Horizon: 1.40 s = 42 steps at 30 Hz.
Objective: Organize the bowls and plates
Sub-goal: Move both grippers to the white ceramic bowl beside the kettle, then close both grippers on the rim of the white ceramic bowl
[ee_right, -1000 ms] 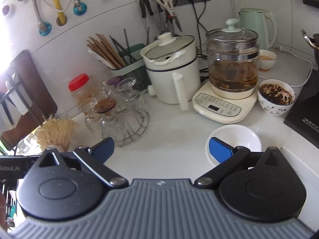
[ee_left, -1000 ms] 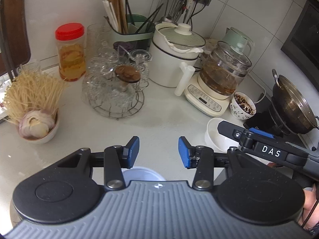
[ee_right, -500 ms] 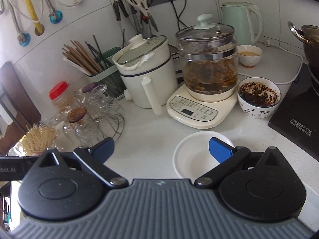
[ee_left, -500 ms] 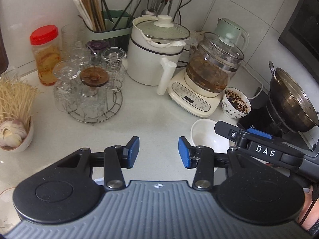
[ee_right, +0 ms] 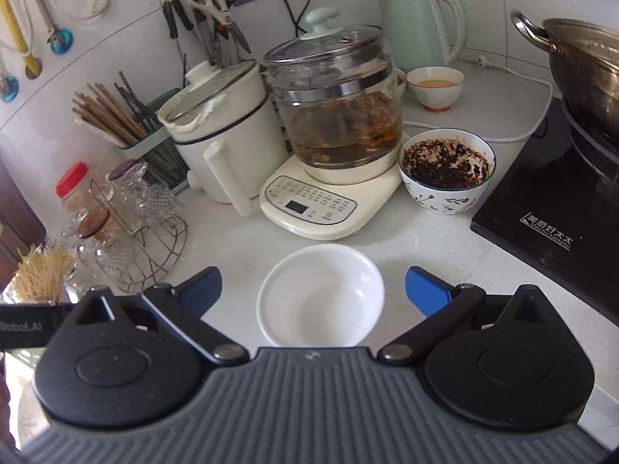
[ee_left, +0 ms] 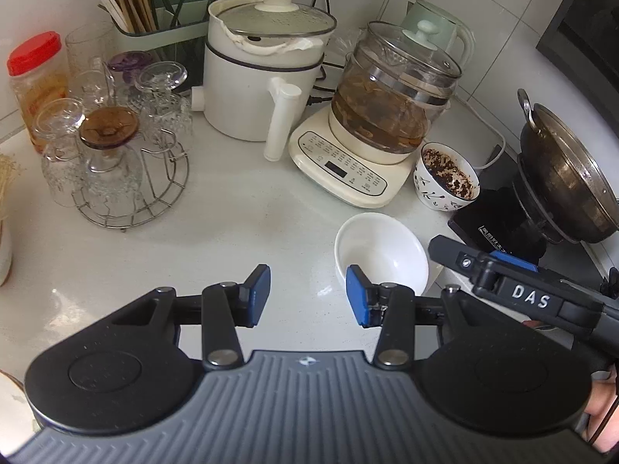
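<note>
Reaching for the empty round white ceramic bowl [ee_right: 320,294] on the pale worktop [ee_right: 240,247], the right tongs [ee_right: 311,294] gape wide and bracket it while the left tongs [ee_left: 307,294] stand half-open and empty, so next they should probably lower and pinch its rim.

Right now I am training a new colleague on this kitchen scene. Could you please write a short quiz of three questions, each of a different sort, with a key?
1. True or false: the empty white bowl lies between the open fingers of the right gripper, untouched by either pad.
2. Which thing stands nearest behind the white bowl? A) the glass kettle on its cream base B) the red-lidded jar C) the green kettle
3. Fill in: the patterned bowl holds something dark and ______.

Key
1. True; both blue pads stand clear of its rim.
2. A
3. Crumbly; what it is exactly cannot be told. The left gripper holds nothing.
</note>
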Tool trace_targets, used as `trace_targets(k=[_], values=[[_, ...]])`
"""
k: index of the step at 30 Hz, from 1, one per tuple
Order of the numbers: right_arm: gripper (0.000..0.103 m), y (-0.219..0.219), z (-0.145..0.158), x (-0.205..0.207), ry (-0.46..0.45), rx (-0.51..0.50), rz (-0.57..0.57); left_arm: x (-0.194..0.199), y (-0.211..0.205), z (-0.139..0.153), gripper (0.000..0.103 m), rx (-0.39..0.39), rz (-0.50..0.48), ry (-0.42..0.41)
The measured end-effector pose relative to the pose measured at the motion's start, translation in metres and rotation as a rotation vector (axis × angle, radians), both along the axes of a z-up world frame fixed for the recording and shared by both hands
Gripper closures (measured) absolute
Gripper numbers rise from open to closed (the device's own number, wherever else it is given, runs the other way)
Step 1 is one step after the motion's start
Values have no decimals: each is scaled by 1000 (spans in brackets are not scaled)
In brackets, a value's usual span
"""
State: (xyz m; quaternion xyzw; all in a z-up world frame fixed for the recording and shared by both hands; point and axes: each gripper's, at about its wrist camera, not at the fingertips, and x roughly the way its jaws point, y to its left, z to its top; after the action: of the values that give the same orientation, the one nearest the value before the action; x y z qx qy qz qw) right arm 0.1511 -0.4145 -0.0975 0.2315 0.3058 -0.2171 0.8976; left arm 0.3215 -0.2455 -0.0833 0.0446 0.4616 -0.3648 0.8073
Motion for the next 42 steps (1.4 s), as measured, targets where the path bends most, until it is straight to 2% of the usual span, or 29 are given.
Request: trace_targets(k=[6,10,14,18,20,22,24,26,28,30,33,37,42], values=[[0,-31,-8,-1,-31,50,-15,10,-23,-16,54,15,11,19],[0,-41,-20,9,6,74,1,16,-37,-28,54,28,11,33],[0,-43,-25,17,31,42,34,24,-49,-40,54,24,10,73],[0,-58,-35,21,51,91,20,31,-62,-49,54,20,3,96],[8,-66,-42,22,64,126,19,35,-67,-54,54,12,0,115],[23,-72,-48,23,76,158,15,39,-72,-61,54,7,-2,141],[29,-78,-56,26,95,203,17,42,-76,-68,54,8,1,166],[39,-81,-63,28,111,236,23,45,-78,-74,56,3,12,183],[55,-83,-69,30,134,261,24,48,-80,-81,61,0,12,211],[63,-83,-75,31,148,275,18,49,-83,-87,63,12,5,226],[66,-84,-83,31,161,298,4,51,-87,-95,67,18,2,255],[67,-86,-91,32,177,313,-17,52,-92,-101,82,57,-5,246],[75,-87,-91,32,160,317,-12,52,-97,-104,94,51,-27,252]])
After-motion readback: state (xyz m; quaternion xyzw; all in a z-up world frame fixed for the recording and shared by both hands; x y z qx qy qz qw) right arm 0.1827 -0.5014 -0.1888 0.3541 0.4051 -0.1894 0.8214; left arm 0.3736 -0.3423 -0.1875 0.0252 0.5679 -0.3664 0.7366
